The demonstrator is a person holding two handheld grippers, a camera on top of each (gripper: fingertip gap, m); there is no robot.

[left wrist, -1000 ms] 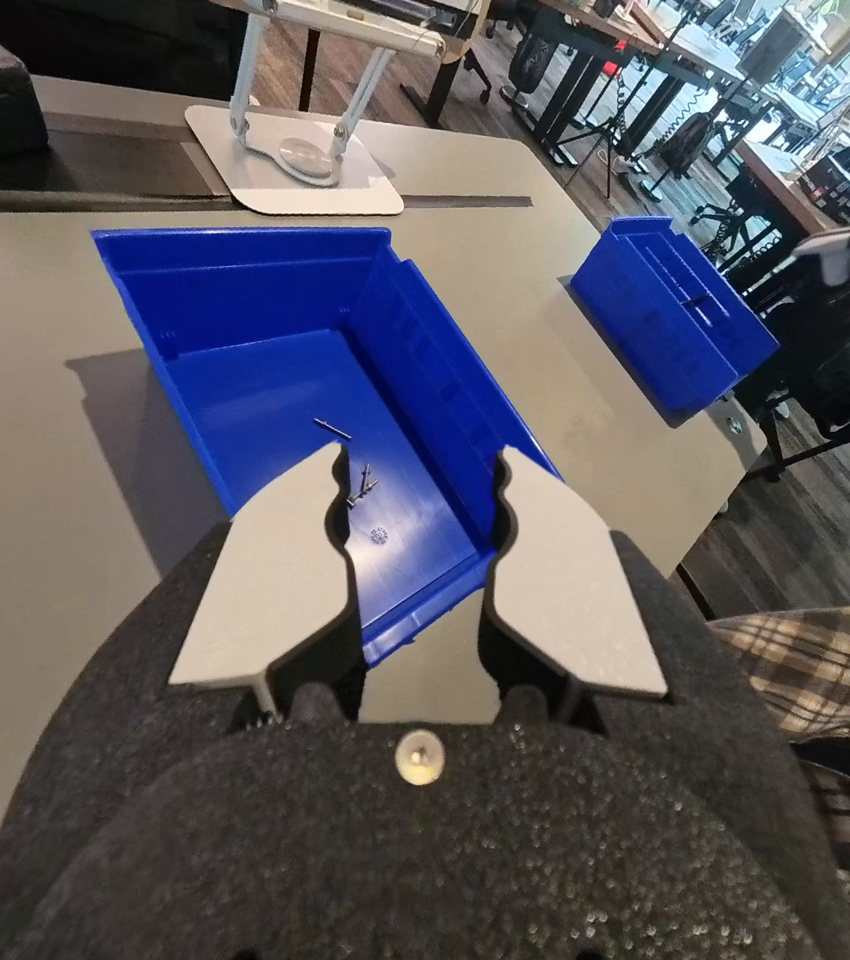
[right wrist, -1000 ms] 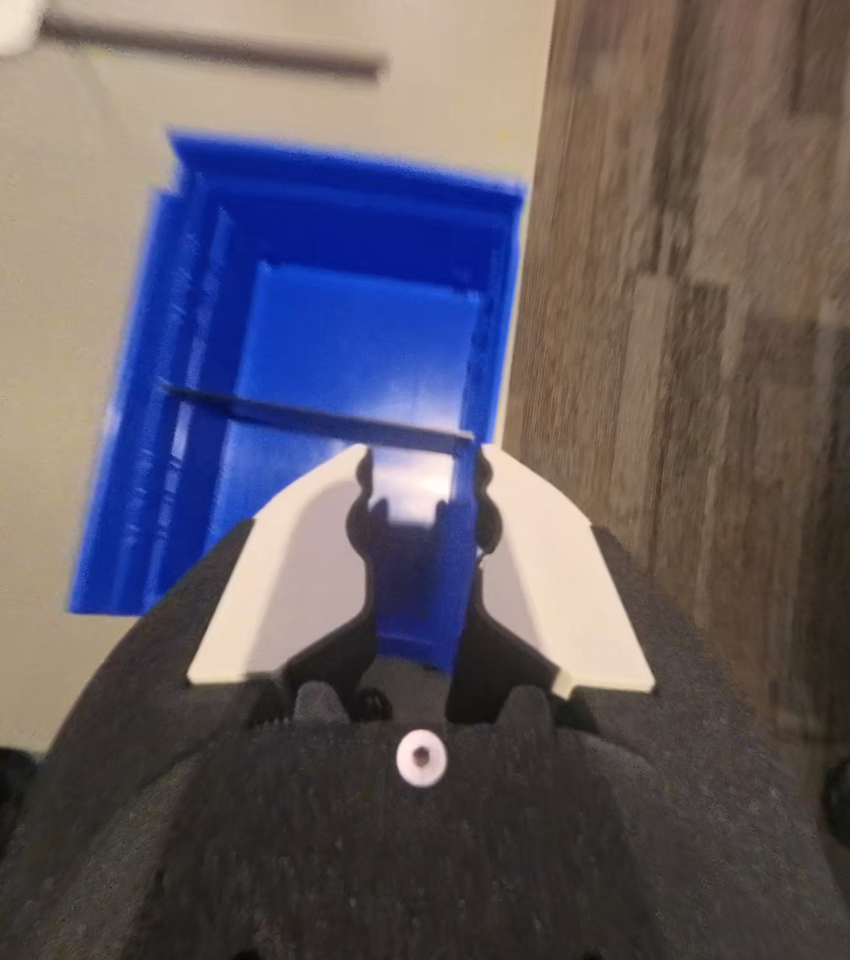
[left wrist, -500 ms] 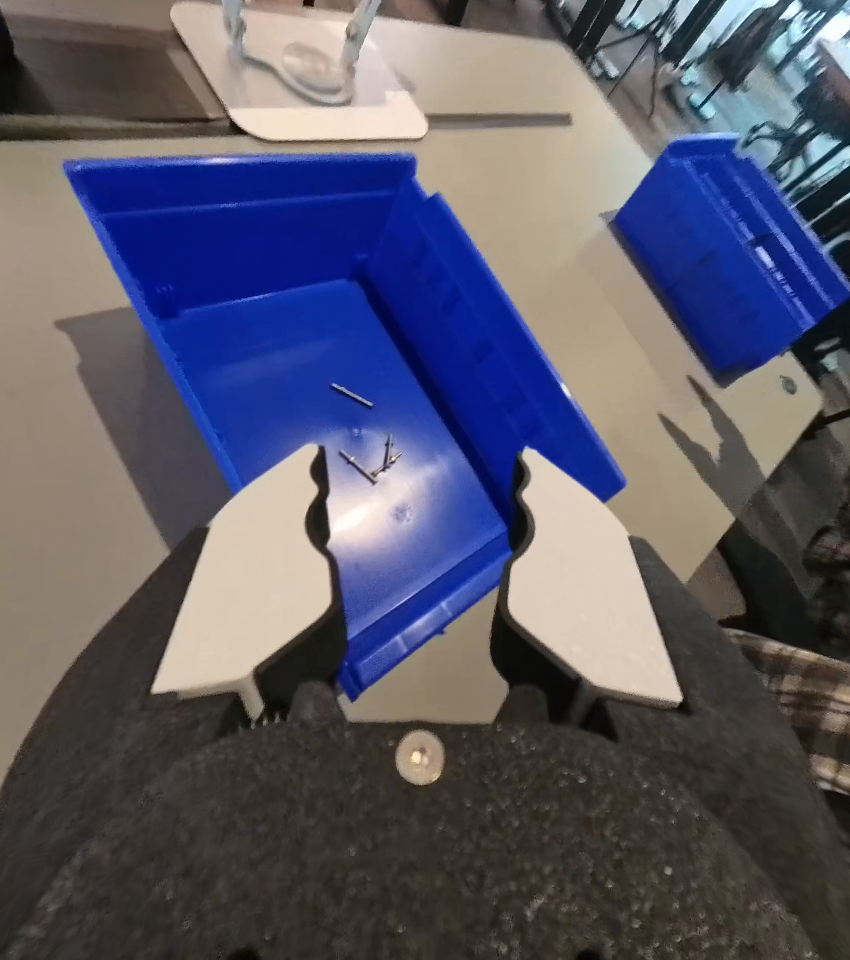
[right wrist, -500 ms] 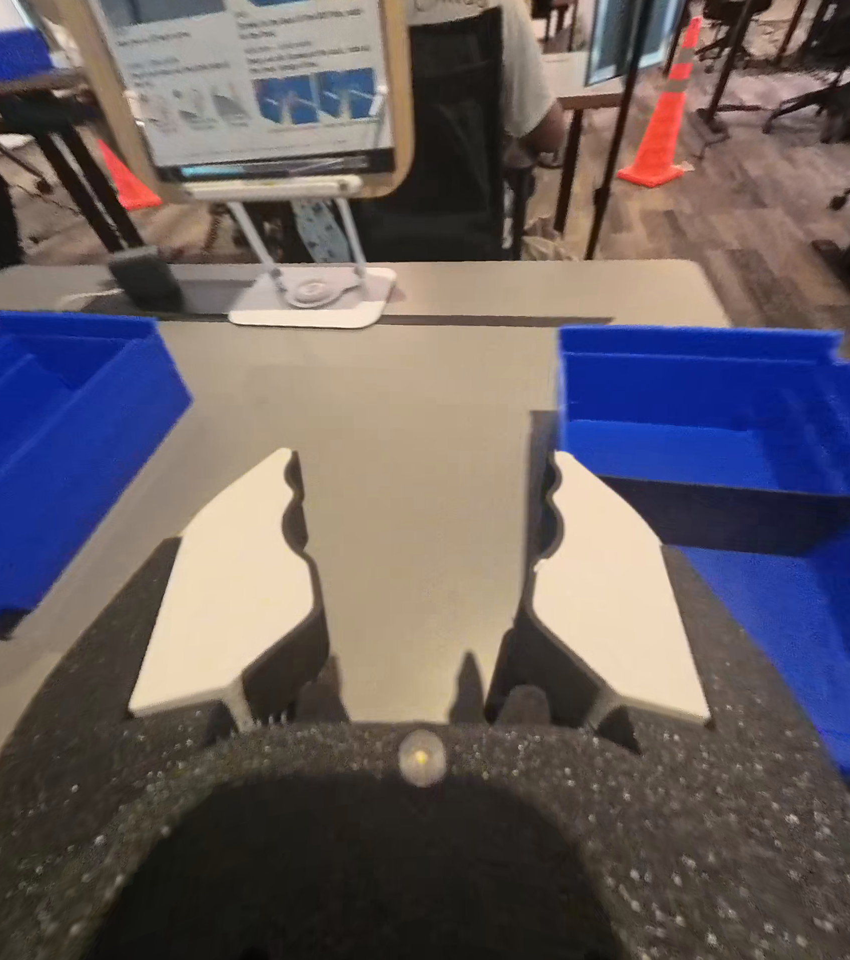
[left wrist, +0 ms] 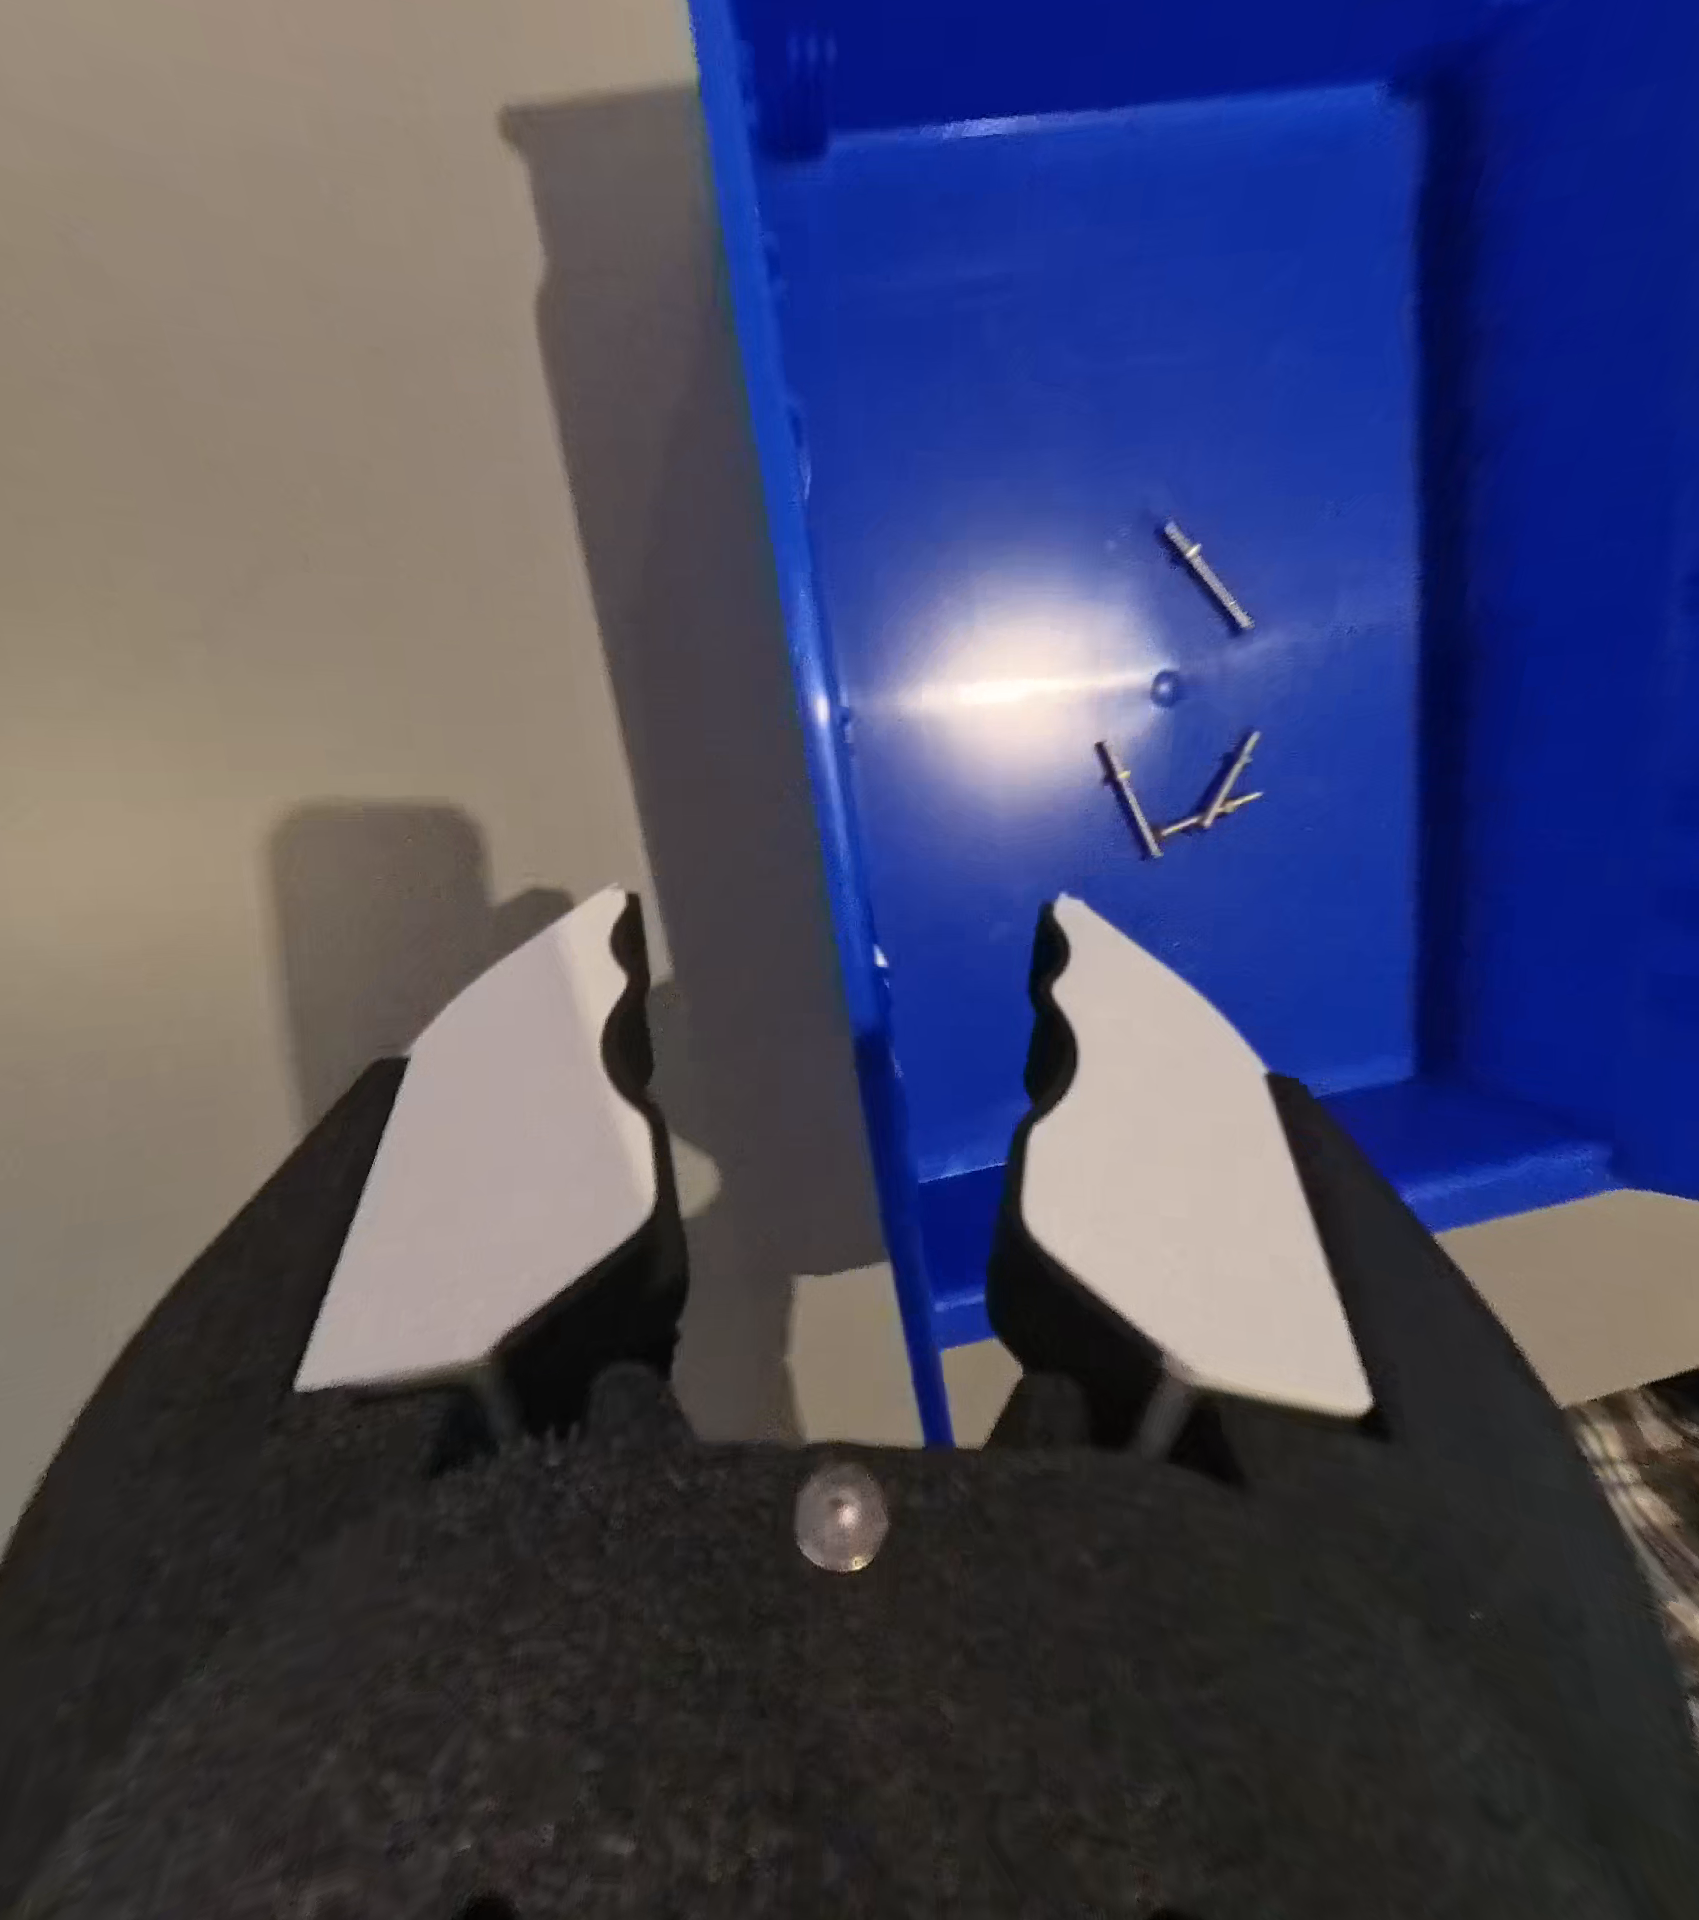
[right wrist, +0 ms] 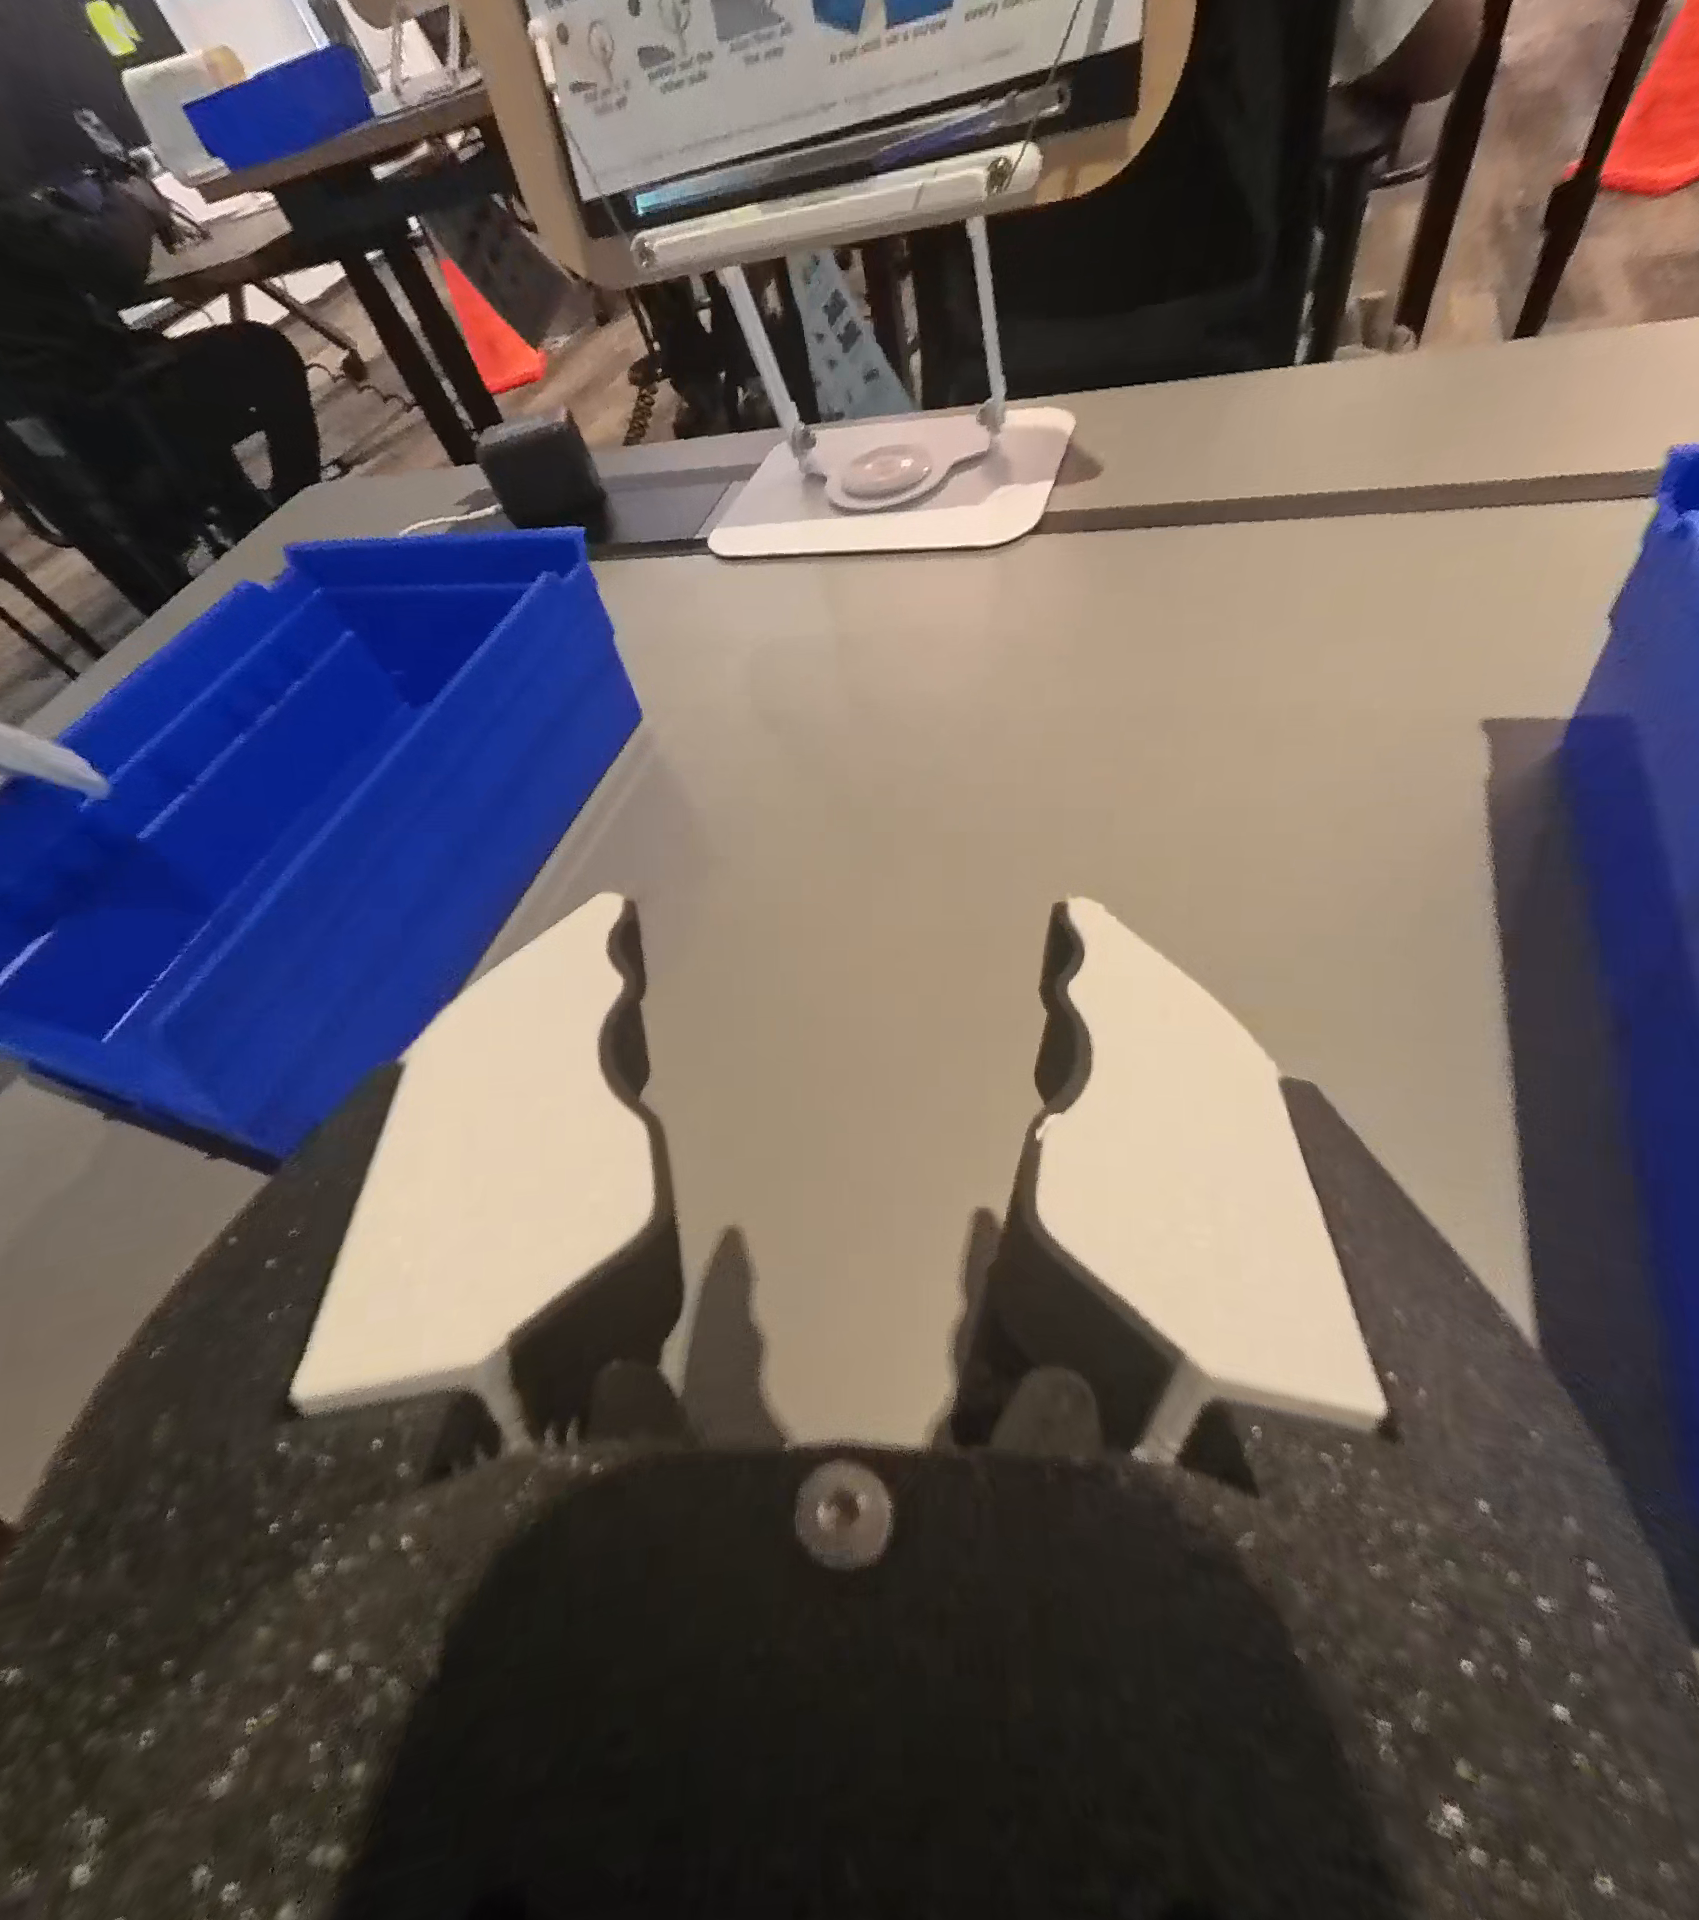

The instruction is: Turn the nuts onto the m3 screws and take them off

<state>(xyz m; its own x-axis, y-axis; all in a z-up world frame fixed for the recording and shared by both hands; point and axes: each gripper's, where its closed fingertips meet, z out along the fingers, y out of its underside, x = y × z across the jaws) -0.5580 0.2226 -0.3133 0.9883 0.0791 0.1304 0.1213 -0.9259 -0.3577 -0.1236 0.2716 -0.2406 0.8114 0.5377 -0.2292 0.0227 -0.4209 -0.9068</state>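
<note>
— What lies in the blue bin on the table?

— Four slim, silver-coloured m3 screws, flat on the bin floor. One screw rests alone, slanted, farther from the bin's open front edge. The other three form a loose cluster nearer that edge, touching or crossing at their ends.

— Any nuts on them?

— Small collars show near one end of some shafts; too small to tell whether these are nuts.

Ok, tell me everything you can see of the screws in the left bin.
Four thin silvery metal screws lie flat on the floor of the blue bin. One lies alone, farther in; three cluster nearer, apparently touching or crossing. Some seem to carry a small nut. The open left tongs hover short of them, touching none.
</note>
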